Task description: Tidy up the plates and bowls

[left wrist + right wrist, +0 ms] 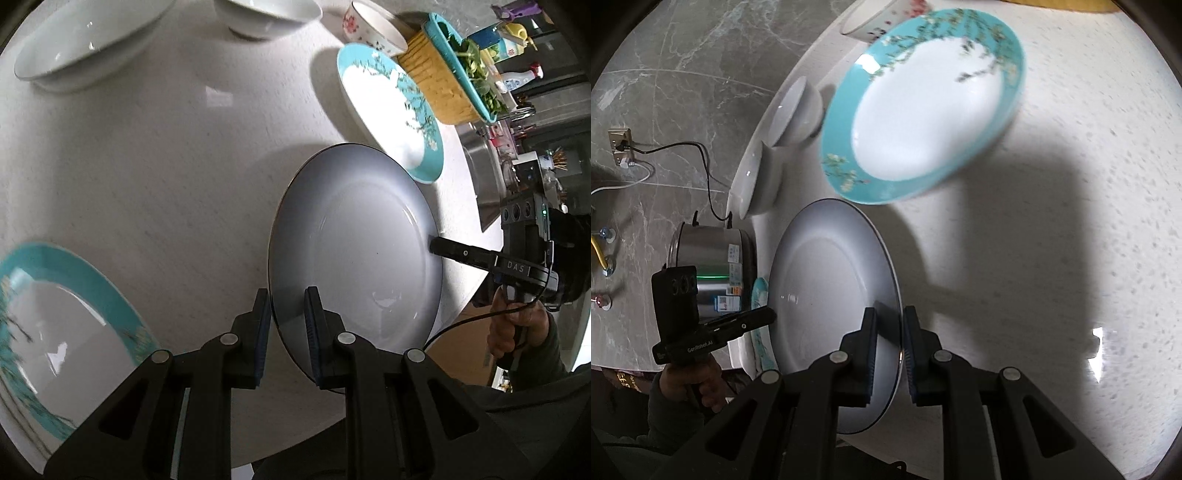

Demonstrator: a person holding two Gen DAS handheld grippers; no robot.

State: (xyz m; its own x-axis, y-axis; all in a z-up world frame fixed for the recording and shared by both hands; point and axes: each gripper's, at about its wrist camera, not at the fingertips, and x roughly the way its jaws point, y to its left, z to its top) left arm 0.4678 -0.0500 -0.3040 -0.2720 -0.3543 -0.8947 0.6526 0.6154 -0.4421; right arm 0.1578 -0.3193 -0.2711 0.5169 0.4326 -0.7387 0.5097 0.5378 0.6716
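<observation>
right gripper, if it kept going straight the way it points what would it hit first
The right gripper is already clamped on the white plate. Beyond that rim, its line probably meets the bare white table first, near the teal-rimmed plate; depth is unclear.

The held plate [354, 251] is plain white with a thin dark rim line. At 1 o'clock of it lies a plate [391, 110] with a turquoise band and flowering twigs; a 2nd such plate [66, 321] sits at 8 o'clock. The cup [369, 26] shows pink flowers. 2 bowls [88, 40] are white, on a speckled white counter [166, 166].
</observation>
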